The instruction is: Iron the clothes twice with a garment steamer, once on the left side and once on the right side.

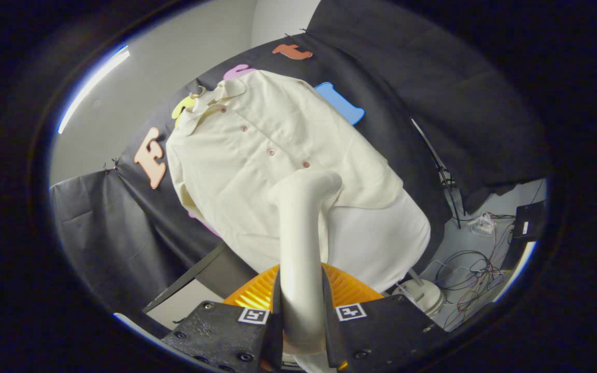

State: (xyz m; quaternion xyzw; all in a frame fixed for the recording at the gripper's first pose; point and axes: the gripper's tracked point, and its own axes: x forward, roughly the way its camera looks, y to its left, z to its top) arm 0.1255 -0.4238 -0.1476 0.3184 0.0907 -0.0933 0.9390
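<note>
**Cream shirt on hanger, steamer head at its lower front: pass under way, count unknown**

Item 1. Black cloth wall (pixel 412 93), draped behind everything; pale room wall and a strip light above it.

Item 2. Shirt (pixel 236 171), cream, buttoned, hung on a hanger (pixel 195 98) against the cloth. It appears tilted because the camera is rolled. A row of dark buttons runs down the placket. A whiter panel (pixel 376 238) lies below the hem; whether it is a board or another layer cannot be told.

Item 3. Garment steamer (pixel 298 243), cream wand with a bent head. The handle runs up from between the fingers; the head sits at the shirt front, just below the lowest visible button, close to the placket. Actual contact with the fabric cannot be confirmed.

Item 4. Orange ribbed part (pixel 257 295), directly behind the fingers, around the wand's base.

Item 5. Gripper (pixel 301 316), both fingers closed against the wand handle, one on each side, holding it firmly.

Item 6. Round white base (pixel 423 295) and loose cables (pixel 469 269) on the floor beyond.

Progress, as judged: steamer is in hand and applied near the shirt's middle, so ironing is in progress. Nothing on the fabric tells which side has been treated; at least part of one pass, possibly both, remains.
</note>
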